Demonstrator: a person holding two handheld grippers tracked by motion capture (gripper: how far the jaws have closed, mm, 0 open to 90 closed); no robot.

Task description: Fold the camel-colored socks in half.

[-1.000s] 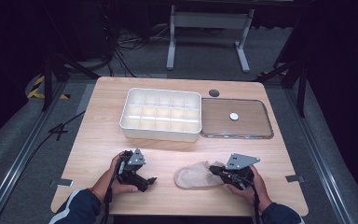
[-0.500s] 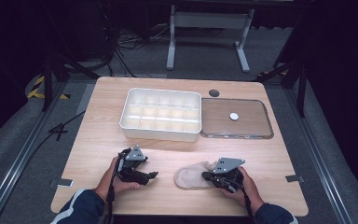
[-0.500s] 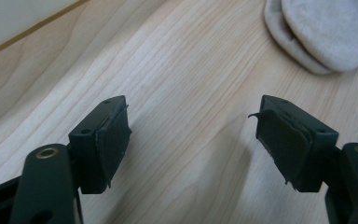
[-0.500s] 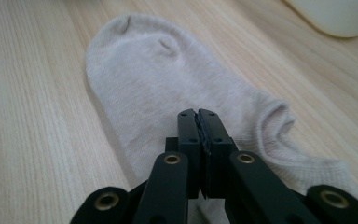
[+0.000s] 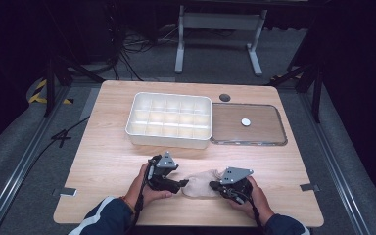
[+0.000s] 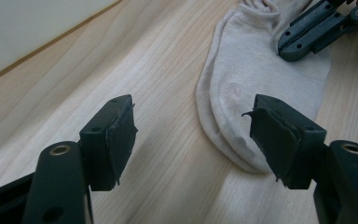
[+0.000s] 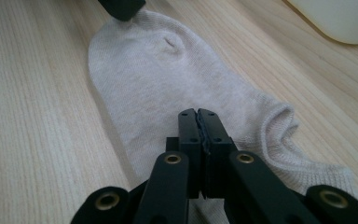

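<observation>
Two hands are working black grippers at the table.

The left gripper [image 5: 182, 183] is showing a matte black body with a grey three-cornered plate on top, and a black cable is trailing from it along the forearm. The right gripper [image 5: 214, 185] is wearing the same grey plate. In the left gripper view, the pads [image 6: 122, 135] are looking worn and frayed at the edges, and brass-coloured rivets are glinting in the black arms behind them. In the right gripper view, small screw holes are dotting the blocks. The person is wearing dark blue sleeves [image 5: 103, 219], the left with a white stripe and an orange band at the wrist.
</observation>
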